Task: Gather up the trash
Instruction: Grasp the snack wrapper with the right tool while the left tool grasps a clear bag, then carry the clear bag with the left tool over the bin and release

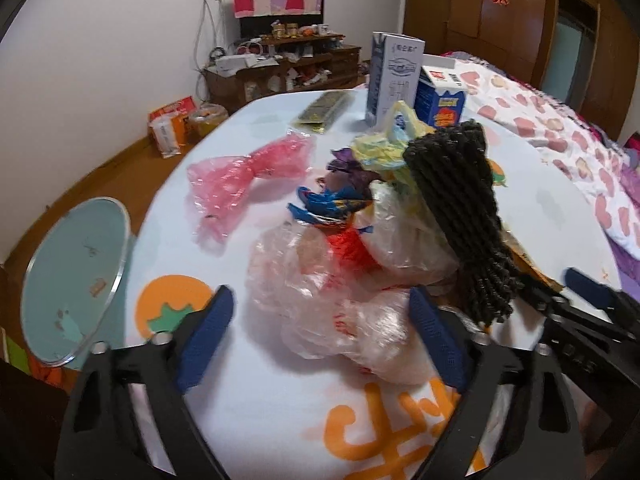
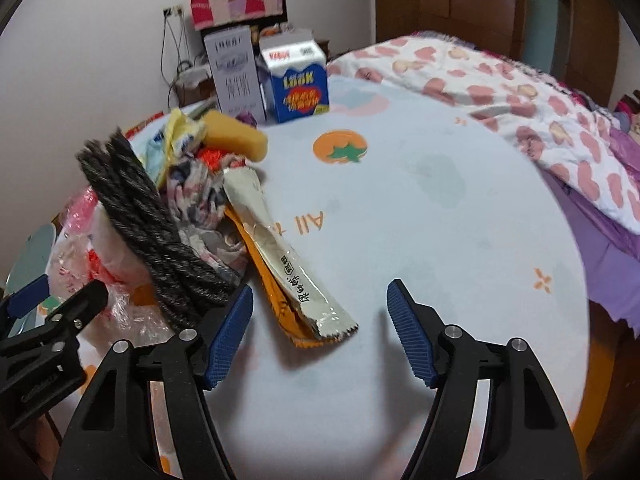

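Note:
A pile of trash lies on the round table: clear plastic bags (image 1: 320,280), a dark yarn bundle (image 1: 460,216), a blue wrapper (image 1: 328,200) and a yellow bag (image 1: 396,136). A pink bag (image 1: 248,176) lies apart to the left. My left gripper (image 1: 324,332) is open, its jaws either side of the clear bags. In the right wrist view the yarn (image 2: 148,220), a beige snack wrapper (image 2: 280,252) and a yellow sponge (image 2: 236,136) show. My right gripper (image 2: 320,332) is open and empty, just below the wrapper's end.
A tall white carton (image 1: 392,76) and a blue milk carton (image 1: 440,100) stand at the table's far side. A flat dark packet (image 1: 324,110) lies near them. A round mirror (image 1: 72,280) sits at the left edge. A bed with a heart-pattern blanket (image 2: 520,92) borders the right.

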`<state>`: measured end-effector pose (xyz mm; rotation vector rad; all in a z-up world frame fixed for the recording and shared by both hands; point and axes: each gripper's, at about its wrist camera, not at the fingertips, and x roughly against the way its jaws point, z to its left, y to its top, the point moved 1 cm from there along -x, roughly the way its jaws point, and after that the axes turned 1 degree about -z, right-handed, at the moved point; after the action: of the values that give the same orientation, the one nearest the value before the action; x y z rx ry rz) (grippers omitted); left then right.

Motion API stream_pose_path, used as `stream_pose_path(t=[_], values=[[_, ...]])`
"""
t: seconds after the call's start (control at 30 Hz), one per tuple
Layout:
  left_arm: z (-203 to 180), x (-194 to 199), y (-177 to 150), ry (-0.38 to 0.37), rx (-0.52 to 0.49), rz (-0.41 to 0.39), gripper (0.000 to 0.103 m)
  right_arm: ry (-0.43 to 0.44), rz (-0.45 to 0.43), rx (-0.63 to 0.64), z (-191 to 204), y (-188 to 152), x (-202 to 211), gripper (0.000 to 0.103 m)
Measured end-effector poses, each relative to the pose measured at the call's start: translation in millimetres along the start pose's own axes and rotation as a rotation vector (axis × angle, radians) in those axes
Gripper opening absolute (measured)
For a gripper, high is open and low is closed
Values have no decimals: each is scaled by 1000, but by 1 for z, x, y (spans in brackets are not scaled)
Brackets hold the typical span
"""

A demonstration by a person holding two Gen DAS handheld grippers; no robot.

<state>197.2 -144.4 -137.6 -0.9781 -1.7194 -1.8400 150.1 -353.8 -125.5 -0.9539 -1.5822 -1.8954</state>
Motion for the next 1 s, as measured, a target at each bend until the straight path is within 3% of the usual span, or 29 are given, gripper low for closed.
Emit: stream_pose_path(t=[0.13, 0.2, 0.47, 0.7, 1.0], values=[[1, 0, -1, -43, -6, -3, 65, 34, 39, 3, 1, 0, -7, 40], [5, 0, -2, -104, 11, 3, 47, 37, 36, 10, 2, -1, -6, 35], [10, 17, -3, -129, -7, -41, 26, 39, -35, -21, 1, -13, 20, 19], [26, 45, -10, -129, -7, -87, 25, 58, -109, -94, -6, -27, 56, 19], [48, 76, -13, -88, 19, -140, 25, 51, -190, -58, 17, -38, 94, 19]])
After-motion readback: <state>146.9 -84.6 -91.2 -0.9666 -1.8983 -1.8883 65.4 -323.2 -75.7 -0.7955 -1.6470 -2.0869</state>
